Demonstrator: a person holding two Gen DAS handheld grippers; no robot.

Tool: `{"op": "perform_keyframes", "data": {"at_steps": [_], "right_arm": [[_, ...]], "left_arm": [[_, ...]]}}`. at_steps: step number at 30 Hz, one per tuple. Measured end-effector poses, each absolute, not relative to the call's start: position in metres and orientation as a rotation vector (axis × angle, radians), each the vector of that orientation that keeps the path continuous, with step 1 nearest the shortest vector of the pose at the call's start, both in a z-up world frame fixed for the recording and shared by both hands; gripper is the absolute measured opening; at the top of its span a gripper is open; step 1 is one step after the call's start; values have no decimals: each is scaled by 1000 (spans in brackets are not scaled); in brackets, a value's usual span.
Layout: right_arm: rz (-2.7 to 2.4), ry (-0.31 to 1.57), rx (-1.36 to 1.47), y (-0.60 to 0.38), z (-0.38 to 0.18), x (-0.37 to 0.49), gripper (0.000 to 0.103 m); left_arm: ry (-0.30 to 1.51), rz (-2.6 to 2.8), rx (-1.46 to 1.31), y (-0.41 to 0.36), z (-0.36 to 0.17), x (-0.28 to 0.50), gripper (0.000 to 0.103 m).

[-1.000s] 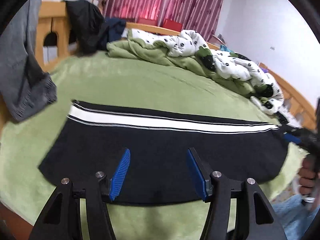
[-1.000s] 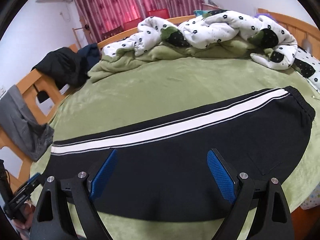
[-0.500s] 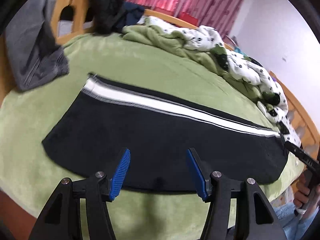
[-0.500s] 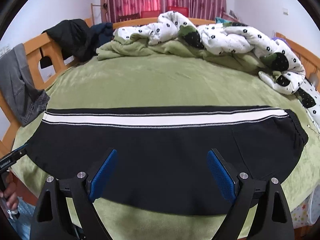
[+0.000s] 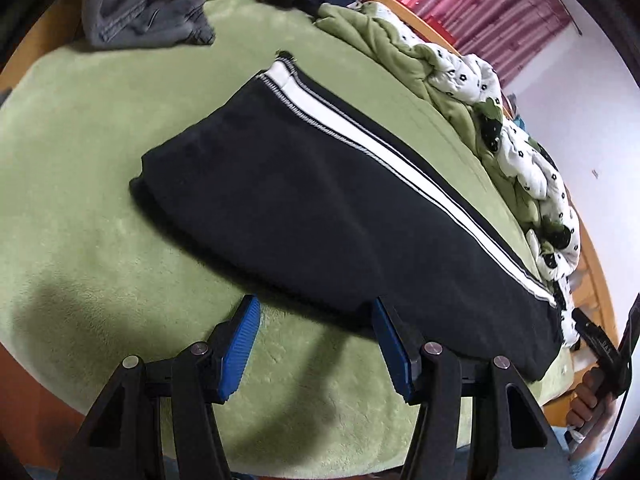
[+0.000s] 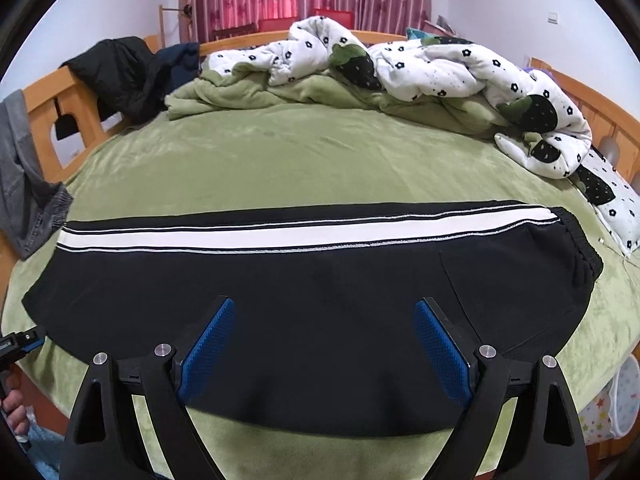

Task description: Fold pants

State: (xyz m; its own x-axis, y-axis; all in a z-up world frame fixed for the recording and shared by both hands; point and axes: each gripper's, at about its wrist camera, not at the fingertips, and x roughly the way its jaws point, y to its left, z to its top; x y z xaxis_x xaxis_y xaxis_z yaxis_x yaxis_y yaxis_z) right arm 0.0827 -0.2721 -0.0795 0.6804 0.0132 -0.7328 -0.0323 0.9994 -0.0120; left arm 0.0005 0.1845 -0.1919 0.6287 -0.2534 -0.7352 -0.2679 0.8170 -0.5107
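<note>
Black pants (image 6: 320,280) with a white side stripe (image 6: 280,234) lie flat on the green bed cover (image 6: 300,160), one leg on the other, waistband (image 6: 580,252) to the right. My right gripper (image 6: 324,303) hovers open above their middle, nothing between its blue pads. In the left wrist view the pants (image 5: 320,208) run from upper left to lower right. My left gripper (image 5: 314,302) is open at their near edge, low over the cover, its right fingertip (image 5: 380,312) over the black cloth. Neither gripper holds anything.
A rumpled white flowered quilt (image 6: 440,68) and a green blanket (image 6: 260,92) are heaped at the back. Grey trousers (image 5: 144,12) and a black jacket (image 6: 120,72) hang on the wooden bed rail (image 6: 44,112) at the left. A white starred basket (image 6: 616,400) stands beside the bed.
The left gripper has sunk and rolled, coming closer to the near edge at the leg end of the pants. The right view has levelled out. The pants lie as before.
</note>
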Motion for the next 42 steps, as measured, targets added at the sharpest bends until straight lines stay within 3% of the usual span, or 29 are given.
{"op": "perform_keyframes", "data": {"at_steps": [35,36,37,38,42], "right_arm": [[48,827,37,-267,-81,92,90],[45,831,37,-268,-82,93,90],[42,833,40,-271,-82,93,90],[38,834,42,-273,-83,94,90],[20,836,55,-285,-85,91,90]], "left_arm": [[770,149,-834,232,-207,11,54],[765,163,-827,234,-206,12,53],[753,197,-813,237,-204,13,42],[733,253,-791,240,-201,11,16],[673,266,-825,250,-197,-1,12]]}}
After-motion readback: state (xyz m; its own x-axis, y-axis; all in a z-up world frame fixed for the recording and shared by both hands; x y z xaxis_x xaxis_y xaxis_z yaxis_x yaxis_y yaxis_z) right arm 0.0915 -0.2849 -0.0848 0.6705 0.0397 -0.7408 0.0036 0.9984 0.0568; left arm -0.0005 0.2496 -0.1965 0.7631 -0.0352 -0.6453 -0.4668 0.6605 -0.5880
